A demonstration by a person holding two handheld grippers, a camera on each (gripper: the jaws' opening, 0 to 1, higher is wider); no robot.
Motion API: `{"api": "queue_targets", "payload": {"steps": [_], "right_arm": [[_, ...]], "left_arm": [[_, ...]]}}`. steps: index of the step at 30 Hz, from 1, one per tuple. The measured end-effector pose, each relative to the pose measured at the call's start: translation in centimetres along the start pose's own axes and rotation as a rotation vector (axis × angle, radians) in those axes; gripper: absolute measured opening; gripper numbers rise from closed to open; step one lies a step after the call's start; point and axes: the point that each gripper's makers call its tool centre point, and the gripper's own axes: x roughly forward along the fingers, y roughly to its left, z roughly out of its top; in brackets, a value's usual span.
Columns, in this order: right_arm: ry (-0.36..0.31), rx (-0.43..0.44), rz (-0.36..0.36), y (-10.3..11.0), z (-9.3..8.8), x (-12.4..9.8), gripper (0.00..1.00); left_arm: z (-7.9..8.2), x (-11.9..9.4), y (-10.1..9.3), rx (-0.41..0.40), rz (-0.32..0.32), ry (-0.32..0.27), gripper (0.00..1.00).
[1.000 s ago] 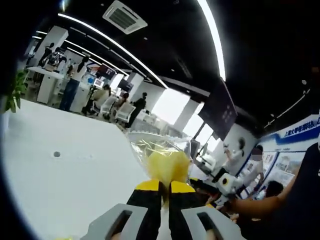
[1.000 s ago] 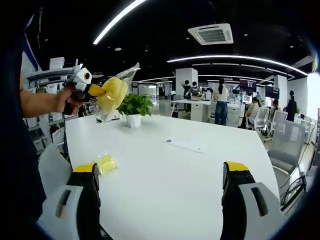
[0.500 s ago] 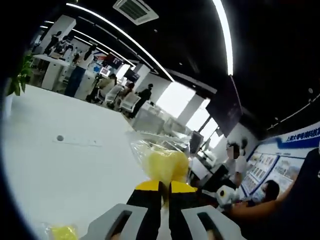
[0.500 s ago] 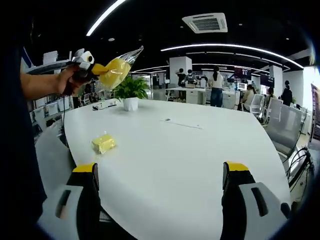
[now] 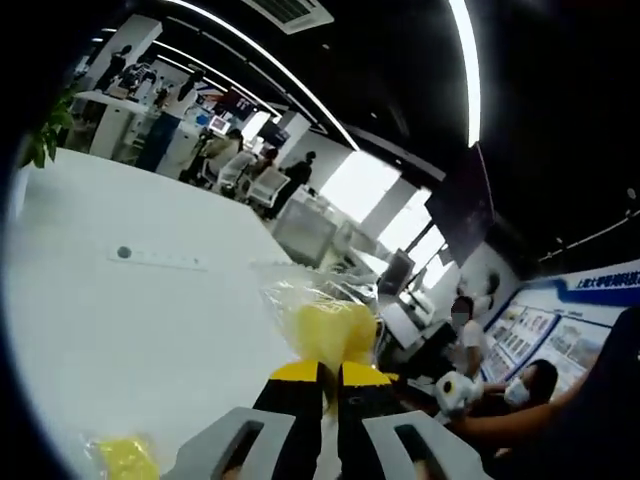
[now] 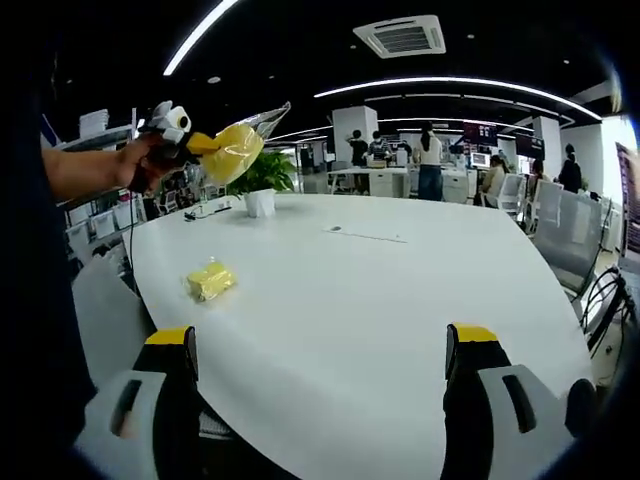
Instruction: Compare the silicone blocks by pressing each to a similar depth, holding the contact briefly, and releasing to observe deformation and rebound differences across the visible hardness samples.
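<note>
Left gripper view: left gripper (image 5: 325, 375) jaws pressed together, pinching the bagged yellow block (image 5: 327, 325) by its lower edge, held up off the white table (image 5: 150, 300); a second bagged block (image 5: 125, 458) lies on the table. Looks light and soft; the clear wrap is likely slippery, so grip the block body, not loose film. Right gripper view: right gripper (image 6: 325, 365) jaws spread wide, holding nothing, over the table's near edge; second block sits left of centre on the table, potted plant (image 6: 262, 182) at the table's far edge.
</note>
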Motion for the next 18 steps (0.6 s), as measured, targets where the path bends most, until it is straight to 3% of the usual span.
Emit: {"api": "queue_targets", "payload": {"steps": [18], "right_arm": [[0.0, 0.023, 0.01, 0.8, -0.6, 0.7, 0.97]], "left_arm": [[-2.6, 0.9, 1.6, -0.117, 0.002, 0.06, 0.01]]}}
